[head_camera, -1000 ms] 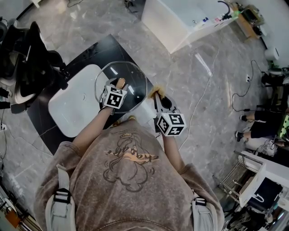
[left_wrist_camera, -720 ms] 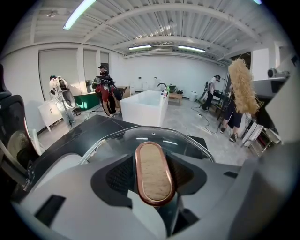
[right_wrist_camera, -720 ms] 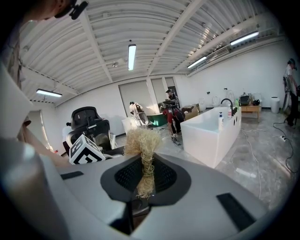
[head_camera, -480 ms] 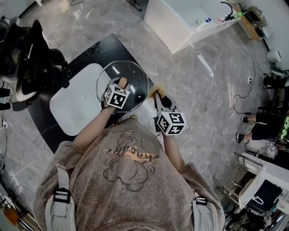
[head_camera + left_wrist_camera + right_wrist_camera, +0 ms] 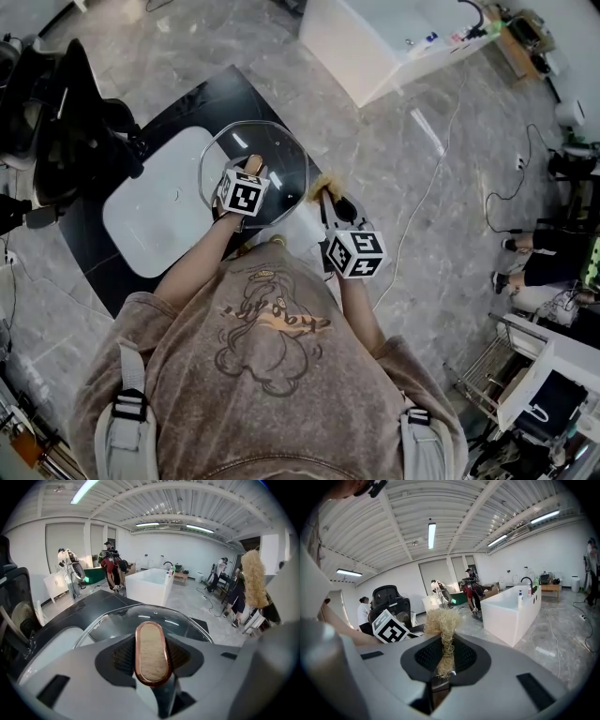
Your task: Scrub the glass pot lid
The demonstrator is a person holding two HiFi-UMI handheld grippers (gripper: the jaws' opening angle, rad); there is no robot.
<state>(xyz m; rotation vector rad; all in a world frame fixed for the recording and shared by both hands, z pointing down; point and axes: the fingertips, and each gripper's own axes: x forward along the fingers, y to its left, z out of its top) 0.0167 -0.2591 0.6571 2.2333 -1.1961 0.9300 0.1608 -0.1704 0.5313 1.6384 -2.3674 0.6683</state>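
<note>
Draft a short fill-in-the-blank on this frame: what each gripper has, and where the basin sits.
1. The left gripper, jaws just closing in, has the glass lid's ___ between them.
2. The right gripper is shut on a bundle of straw-coloured fibres, a scrub ___.
3. In the head view the white basin lies to the ___ of the lid.
Missing: handle; brush; left.

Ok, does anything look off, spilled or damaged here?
Nothing stands out. The lid looks whole over the counter, the scrubber beside it is intact, and no spill shows.
</note>
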